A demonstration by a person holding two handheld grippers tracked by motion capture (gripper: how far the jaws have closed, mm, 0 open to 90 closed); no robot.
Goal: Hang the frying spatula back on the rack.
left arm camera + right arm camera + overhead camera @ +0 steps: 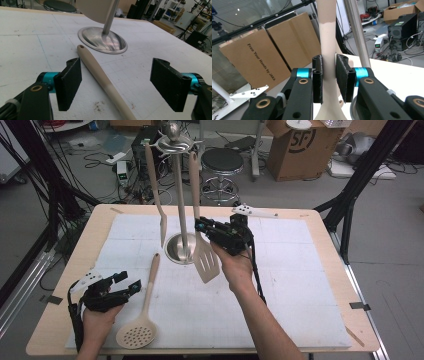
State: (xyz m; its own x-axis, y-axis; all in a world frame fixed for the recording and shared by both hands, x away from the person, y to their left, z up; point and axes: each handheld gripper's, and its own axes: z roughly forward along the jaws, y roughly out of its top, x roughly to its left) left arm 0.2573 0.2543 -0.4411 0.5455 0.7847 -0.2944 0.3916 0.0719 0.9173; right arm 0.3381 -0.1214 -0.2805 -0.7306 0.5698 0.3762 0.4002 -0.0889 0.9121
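The right claw point(202, 226) clamps the handle of the cream slotted plastic spatula point(206, 262) hanging from the steel rack point(181, 195) mid-table; the grip should stay firm and lift straight to unhook, while the left claw point(127, 281) waits open.

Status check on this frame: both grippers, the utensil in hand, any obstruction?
Right gripper jaws clamped on slotted spatula handle, spatula hanging on rack. Left gripper open, straddling skimmer handle flat on table. Nothing obstructing.

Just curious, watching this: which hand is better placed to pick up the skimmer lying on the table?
Probably the left. Its gripper is open with the skimmer's handle between its fingers, while the right gripper is clamped on the hanging spatula.
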